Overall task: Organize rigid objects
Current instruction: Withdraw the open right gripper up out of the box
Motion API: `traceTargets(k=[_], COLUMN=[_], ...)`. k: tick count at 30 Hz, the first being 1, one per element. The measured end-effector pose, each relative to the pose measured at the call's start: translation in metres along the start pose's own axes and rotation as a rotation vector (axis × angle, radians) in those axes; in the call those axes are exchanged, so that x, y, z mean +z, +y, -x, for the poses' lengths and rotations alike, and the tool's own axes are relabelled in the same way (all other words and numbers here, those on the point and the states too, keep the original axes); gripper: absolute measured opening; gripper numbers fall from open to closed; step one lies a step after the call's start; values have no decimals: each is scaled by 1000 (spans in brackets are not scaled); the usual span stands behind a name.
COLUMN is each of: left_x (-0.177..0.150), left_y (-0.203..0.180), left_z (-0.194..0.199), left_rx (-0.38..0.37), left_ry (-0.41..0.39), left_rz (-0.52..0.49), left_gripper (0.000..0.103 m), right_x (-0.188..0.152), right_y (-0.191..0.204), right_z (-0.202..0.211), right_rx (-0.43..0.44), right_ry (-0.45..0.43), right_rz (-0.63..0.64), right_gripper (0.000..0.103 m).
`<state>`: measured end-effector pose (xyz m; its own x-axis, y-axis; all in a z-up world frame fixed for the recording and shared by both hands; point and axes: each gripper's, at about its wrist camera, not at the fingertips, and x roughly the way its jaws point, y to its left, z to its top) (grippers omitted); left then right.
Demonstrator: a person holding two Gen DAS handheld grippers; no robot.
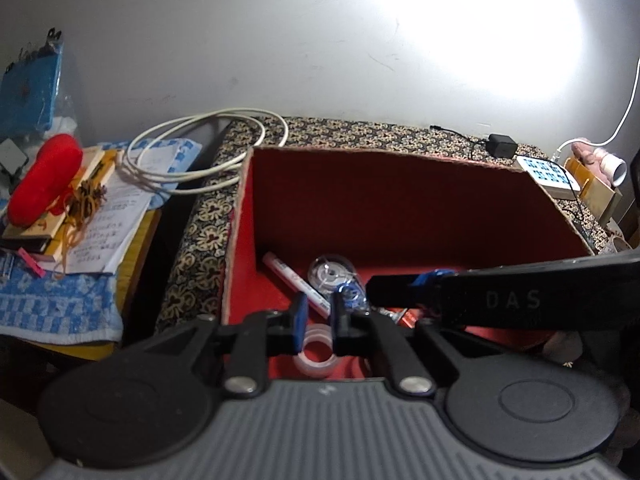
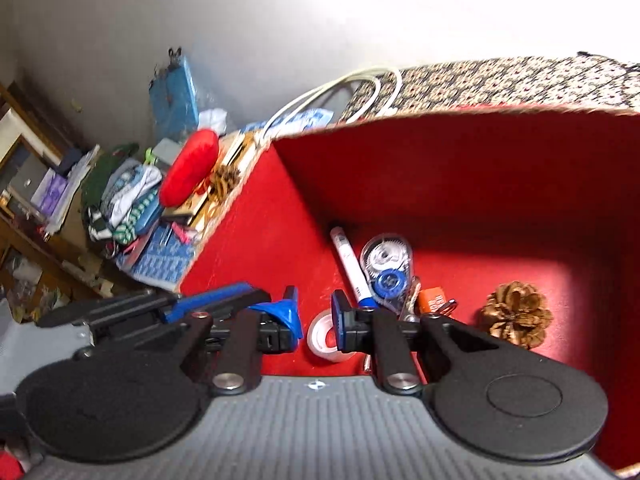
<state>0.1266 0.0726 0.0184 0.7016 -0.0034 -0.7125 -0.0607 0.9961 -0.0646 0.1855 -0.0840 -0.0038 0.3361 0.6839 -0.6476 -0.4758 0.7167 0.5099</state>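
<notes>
Red box (image 1: 400, 200): open-topped and lined red inside; it stands on a patterned cloth (image 1: 360, 132), and both grippers reach over its near edge.
Marker (image 1: 288, 276): white with a blue cap, lying on the box floor near the left wall.
Correction tape dispenser (image 1: 332, 272): clear with a blue wheel, lying just beside the marker on its right.
Tape roll (image 1: 318, 354): clear, flat on the floor near the front wall; both wrist views show it through the gap between the fingers.
Pine cone (image 2: 514, 314): brown, on the floor, well to the right of the dispenser.
Orange item (image 2: 432, 300): small, between the dispenser and the pine cone; too small to tell what it is.
Left gripper (image 1: 320, 316): jaws drawn almost together, only a narrow slit between the blue pads, gripping nothing.
Right gripper (image 2: 316, 312): jaws drawn in as far as they go, holding nothing; from the left wrist camera its fingers read as one dark bar.
White cable (image 1: 208, 144): coiled outside the box, beyond its left rear corner.
Red cushion (image 1: 44, 180): on a stack of books and papers, far left.
</notes>
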Motion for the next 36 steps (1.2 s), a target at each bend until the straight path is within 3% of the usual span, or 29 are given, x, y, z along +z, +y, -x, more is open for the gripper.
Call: traceTargets(k=[4,7,11,22,36], left_x=[0,0,1,-4,-31], left_y=[-8,-15,-23,-43,-75], left_z=[3,8,17,41,63], left_rx=[7,22,42,88,80], left_ry=[24,20,23,42,76], left_rz=[-5,-21,-27,-43,-60], left_gripper=[37,45,49,60,69], right_x=[-3,-6,-11,-31,-71], right_y=[-1,-1,-2,4,3], right_z=[16,29,46,86,135], right_rx=[-37,-62,-100,-227,-209], right_ry=[-51,-88,-135,-244,-325], right_rz=[-11,-15,-34,-51,-107], right_gripper=[0,1,6,9,17])
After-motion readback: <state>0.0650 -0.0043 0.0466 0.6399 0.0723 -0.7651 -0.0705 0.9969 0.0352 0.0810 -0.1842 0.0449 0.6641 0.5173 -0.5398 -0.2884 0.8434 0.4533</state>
